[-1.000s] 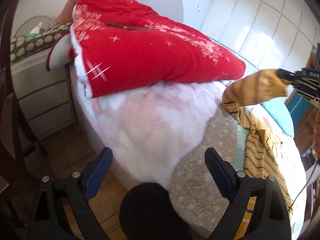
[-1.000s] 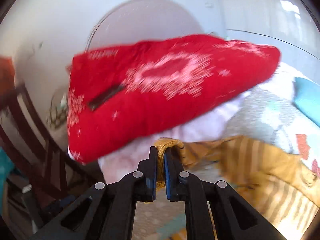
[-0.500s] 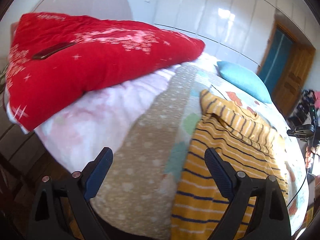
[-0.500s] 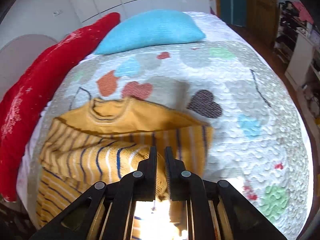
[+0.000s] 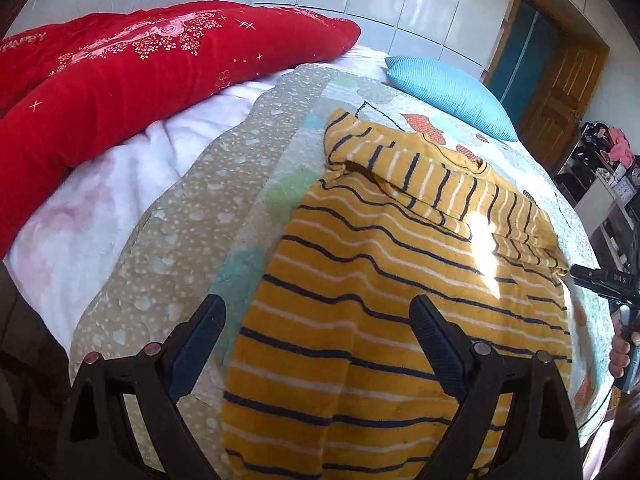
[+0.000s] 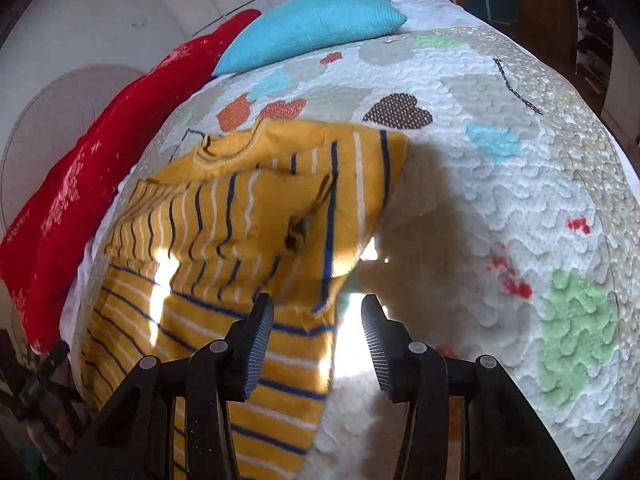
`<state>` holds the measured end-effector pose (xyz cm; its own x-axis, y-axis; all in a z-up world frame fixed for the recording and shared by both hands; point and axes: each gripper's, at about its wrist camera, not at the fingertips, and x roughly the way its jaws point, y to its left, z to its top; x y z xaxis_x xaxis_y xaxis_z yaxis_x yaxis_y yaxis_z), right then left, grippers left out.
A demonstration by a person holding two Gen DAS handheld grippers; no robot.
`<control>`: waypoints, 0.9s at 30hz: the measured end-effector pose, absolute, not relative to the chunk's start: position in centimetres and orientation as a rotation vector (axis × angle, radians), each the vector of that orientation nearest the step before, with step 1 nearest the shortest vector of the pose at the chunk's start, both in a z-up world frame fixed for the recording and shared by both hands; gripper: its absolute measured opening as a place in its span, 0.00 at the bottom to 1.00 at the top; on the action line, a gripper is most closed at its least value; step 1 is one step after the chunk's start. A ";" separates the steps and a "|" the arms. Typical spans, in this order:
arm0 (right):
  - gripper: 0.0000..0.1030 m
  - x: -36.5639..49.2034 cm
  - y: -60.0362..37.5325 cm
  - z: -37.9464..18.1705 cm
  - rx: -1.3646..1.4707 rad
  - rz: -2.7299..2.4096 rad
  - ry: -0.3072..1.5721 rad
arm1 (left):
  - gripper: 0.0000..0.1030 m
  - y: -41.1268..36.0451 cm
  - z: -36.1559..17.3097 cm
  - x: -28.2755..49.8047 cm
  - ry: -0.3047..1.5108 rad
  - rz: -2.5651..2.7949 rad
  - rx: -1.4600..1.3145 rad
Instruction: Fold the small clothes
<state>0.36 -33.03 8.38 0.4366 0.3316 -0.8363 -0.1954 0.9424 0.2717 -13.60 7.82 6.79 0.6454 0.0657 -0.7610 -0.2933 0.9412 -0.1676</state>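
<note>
A small mustard-yellow top with navy and white stripes lies on the bed quilt. One sleeve is folded across its chest. My left gripper is open and empty, hovering over the top's lower part. My right gripper is open and empty, just above the top's near edge, apart from the cloth. Its tip shows at the right edge of the left wrist view.
A red blanket lies along the bed's far left side. A turquoise pillow sits at the head. The patterned quilt spreads to the right of the top. Wardrobe doors and a wooden door stand behind.
My right gripper carried the sleeve across the top, then opened and let it go. My left gripper swung from the red blanket to above the top, staying open.
</note>
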 end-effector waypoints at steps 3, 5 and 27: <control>0.48 -2.5 -36.4 8.6 -0.093 0.138 1.059 | 0.90 8.8 6.6 -13.9 0.846 0.225 -0.269; 0.49 -4.1 -39.5 9.0 -0.298 -0.136 1.023 | 0.90 9.9 6.4 -14.1 0.856 0.223 -0.295; 0.54 -17.8 -30.5 0.8 0.634 0.750 1.098 | 0.37 9.6 1.9 -18.9 0.922 -0.044 -0.479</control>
